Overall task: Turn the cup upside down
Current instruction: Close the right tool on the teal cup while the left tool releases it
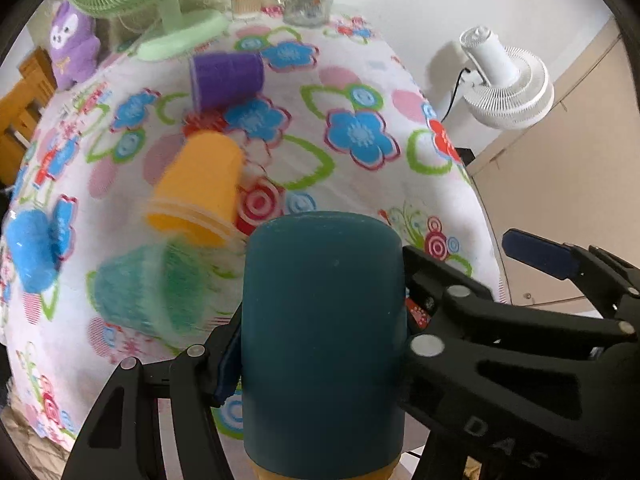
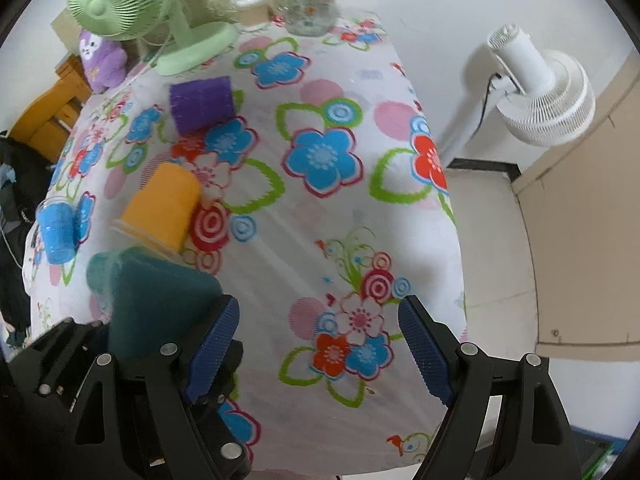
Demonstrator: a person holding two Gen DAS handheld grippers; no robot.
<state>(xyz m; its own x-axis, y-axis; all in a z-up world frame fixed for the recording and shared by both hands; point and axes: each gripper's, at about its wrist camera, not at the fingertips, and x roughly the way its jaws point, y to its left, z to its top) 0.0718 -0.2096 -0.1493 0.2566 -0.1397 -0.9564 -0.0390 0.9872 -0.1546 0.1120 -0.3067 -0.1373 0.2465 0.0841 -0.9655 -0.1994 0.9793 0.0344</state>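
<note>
My left gripper is shut on a dark teal cup, held above the table's near edge with its closed base pointing away from the camera. The same teal cup shows at the lower left of the right wrist view, in the left gripper. My right gripper is open and empty over the floral tablecloth. An orange cup stands upside down on the cloth. A purple cup, a green cup and a blue cup are also there.
A green desk fan, a glass jar, a small container and a purple plush toy stand at the table's far end. A white fan stands on the floor at the right, past the table edge.
</note>
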